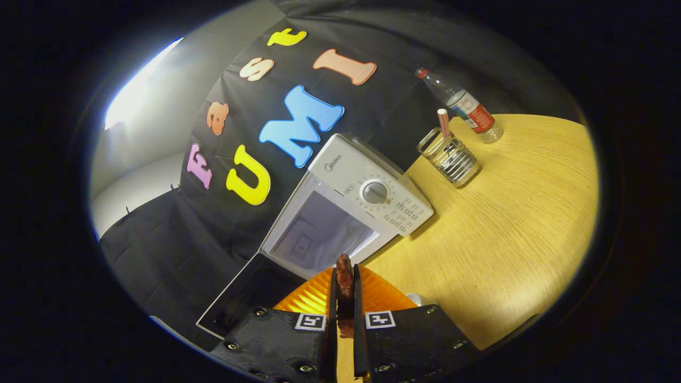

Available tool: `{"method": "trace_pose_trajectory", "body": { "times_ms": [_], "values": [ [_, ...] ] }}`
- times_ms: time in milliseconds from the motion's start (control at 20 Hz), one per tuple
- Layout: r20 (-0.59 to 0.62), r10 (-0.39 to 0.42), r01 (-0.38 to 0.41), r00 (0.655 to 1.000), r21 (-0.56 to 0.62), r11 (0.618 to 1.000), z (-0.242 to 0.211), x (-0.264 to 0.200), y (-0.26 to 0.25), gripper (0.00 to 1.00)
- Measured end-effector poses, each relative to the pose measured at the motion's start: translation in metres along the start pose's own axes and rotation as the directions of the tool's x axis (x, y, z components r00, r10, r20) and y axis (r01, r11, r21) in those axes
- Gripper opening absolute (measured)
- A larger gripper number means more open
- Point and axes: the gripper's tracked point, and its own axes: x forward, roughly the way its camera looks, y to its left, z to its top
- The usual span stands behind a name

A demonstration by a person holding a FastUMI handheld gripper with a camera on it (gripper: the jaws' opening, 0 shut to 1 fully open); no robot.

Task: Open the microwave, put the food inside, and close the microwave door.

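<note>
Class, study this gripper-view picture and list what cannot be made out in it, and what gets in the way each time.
- Orange ribbed plate: near part hidden behind the hand-held gripper.
- Dark brown piece of food: lower end hidden between the fingers pressing on it.
- White microwave: panel markings too small.
- Open dark microwave door: lower corner cut off by the view's edge.

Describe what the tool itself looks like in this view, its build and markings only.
The tool has two thin, flat fingers running forward side by side. Each rises from a broad, dark, matte block with a textured surface, fixed with small round metal screws at its corners. Each block carries one square black-and-white coded marker near its inner front corner. No cables are visible.
</note>
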Motion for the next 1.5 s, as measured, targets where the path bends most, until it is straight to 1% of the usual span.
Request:
{"method": "trace_pose_trajectory", "body": {
  "times_ms": [250, 550, 700, 900, 1200, 1350, 1500],
  "values": [
    [0.0, 0.044, -0.044, 0.999, -0.025, 0.999, -0.014, 0.04, 0.046, 0.12],
    [-0.011, 0.045, -0.046, 0.999, -0.045, 0.998, -0.038, 0.104, 0.076, 0.12],
    [0.006, 0.03, -0.029, 1.0, -0.061, 0.998, -0.042, 0.134, 0.078, 0.12],
    [0.021, -0.001, 0.002, 1.0, -0.048, 0.999, -0.045, 0.173, 0.075, 0.12],
    [0.086, -0.057, 0.07, 0.995, -0.15, 0.986, -0.038, 0.228, 0.074, 0.12],
    [0.117, -0.056, 0.071, 0.992, -0.132, 0.989, -0.028, 0.256, 0.077, 0.12],
    [0.145, -0.089, 0.11, 0.985, -0.143, 0.984, -0.023, 0.28, 0.067, 0.12]
  ]
}}
